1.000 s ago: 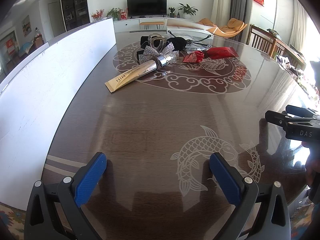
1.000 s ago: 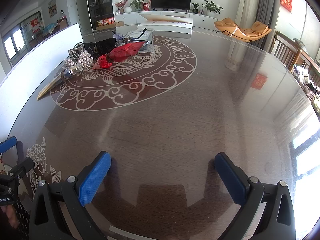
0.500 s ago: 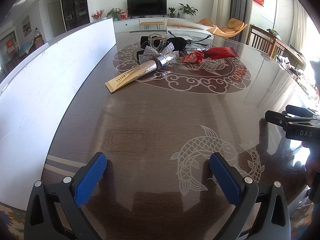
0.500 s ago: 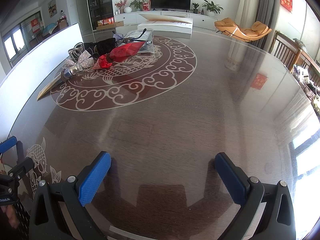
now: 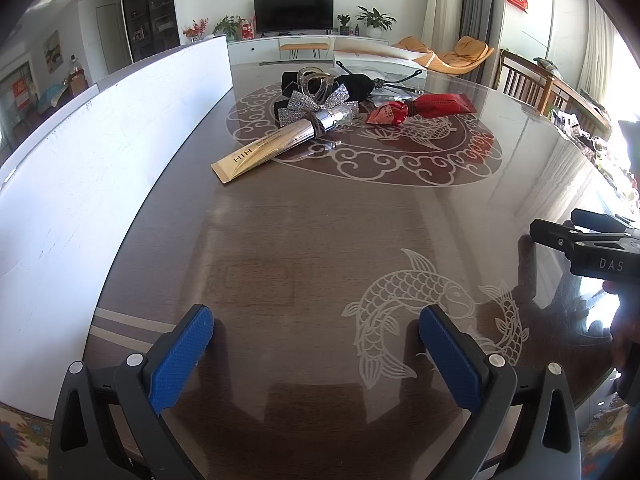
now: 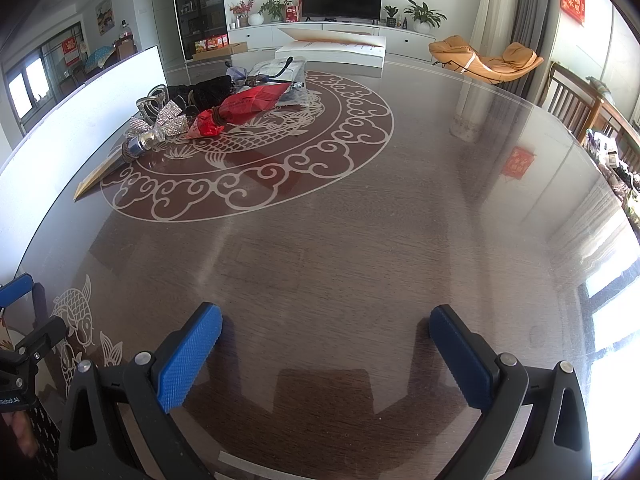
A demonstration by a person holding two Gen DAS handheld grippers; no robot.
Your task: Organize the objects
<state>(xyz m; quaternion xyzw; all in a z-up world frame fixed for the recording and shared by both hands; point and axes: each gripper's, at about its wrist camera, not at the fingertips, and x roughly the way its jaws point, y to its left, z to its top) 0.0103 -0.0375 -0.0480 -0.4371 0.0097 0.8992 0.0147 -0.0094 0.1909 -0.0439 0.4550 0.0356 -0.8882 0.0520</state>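
The gold tube (image 5: 276,144) lies flat on the dark glossy table (image 5: 304,240), its long axis running diagonally in the left wrist view: the flat crimped end with printed letters points toward the near left, and the clear cap end (image 5: 340,114) points away to the far right, into the pile. A dark band wraps the tube near its silvery neck. Touching the cap end is a glittery silver bow (image 5: 312,102), and behind that a clear claw clip (image 5: 316,80) sits against a black pouch (image 5: 356,86). Just to the right lies a red packet (image 5: 424,109), cinched at its middle, with its long axis roughly crosswise in this view (it reads as pointing away and rightward in the right wrist view (image 6: 244,106)). The whole cluster rests on the far side of the table's round scroll medallion, well apart from both tools.

The left gripper (image 5: 316,346) hovers low over the near table edge, level and facing the pile, its blue pads spread wide with nothing between them. A white board (image 5: 100,168) stands along the table's left side. The right gripper (image 6: 326,344) sits beside it to the right, likewise level, jaws wide apart and empty; its black body shows at the right edge of the left wrist view (image 5: 588,244), with part of a hand below it.
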